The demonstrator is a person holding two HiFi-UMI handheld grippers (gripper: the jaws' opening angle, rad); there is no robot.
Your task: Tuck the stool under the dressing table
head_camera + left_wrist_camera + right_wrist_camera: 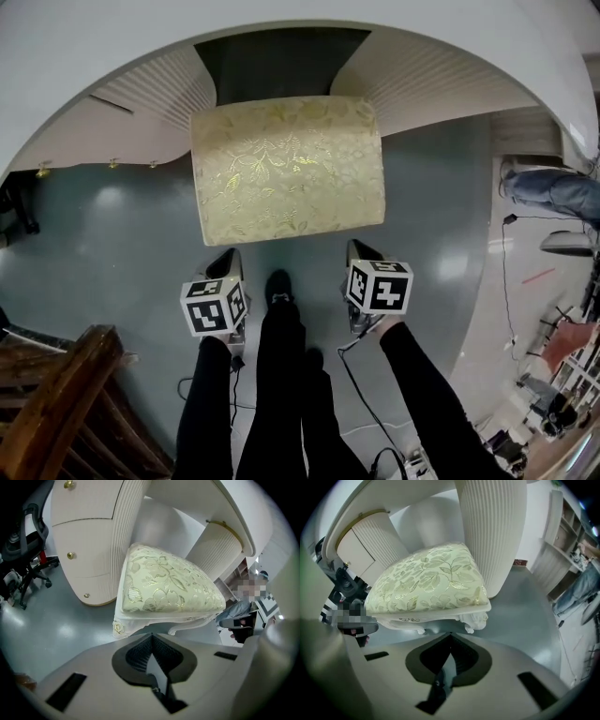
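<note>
- Legs of the stool (287, 169) are hidden from above by its cushion; its far edge reaches the dressing table (112, 47) recess.
- My left gripper (226, 260) and right gripper (362, 251) are closed and empty, near its front.
- A wooden chair (54, 403) is cut off at my left.

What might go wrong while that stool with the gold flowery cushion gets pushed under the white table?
1. The gold floral cushioned stool sits between the ribbed pedestals of the white dressing table; a skewed push could scrape a corner against one.
2. The left gripper and right gripper are shut and grip nothing, so they may slip off the stool's edge.
3. A black cable trails by the person's feet and might snag.
</note>
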